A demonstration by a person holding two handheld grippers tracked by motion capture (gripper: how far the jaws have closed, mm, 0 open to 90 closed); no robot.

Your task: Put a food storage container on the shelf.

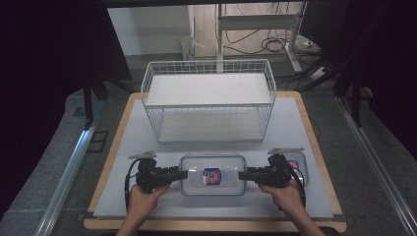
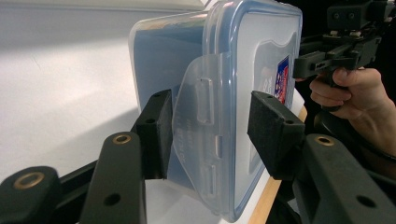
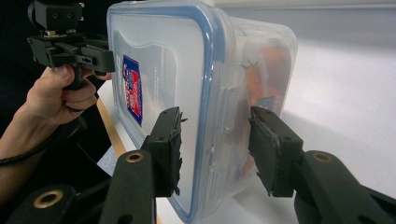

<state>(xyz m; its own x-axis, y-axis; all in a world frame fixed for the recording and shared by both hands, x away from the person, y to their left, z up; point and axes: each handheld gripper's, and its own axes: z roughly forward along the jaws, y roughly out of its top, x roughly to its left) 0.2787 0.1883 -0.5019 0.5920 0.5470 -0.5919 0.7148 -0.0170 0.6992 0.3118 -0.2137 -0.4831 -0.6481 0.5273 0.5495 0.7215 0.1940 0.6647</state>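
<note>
High view shows the clear lidded container (image 1: 212, 174) lying on the white table (image 1: 147, 142) before the wire basket (image 1: 209, 98). Left gripper (image 1: 181, 173) and right gripper (image 1: 242, 175) straddle its end latches, jaws spread, not clamped.

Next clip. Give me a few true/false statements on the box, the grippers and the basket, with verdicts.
1. The box lies between the left gripper and the right gripper. True.
2. The box has no lid. False: a blue-rimmed lid is on it.
3. The left gripper's jaws straddle an end latch. True.
4. The box sits inside the wire basket. False: it rests on the table in front of the basket.
5. The right gripper is shut tight. False: its jaws stand open around the box's end.
</note>
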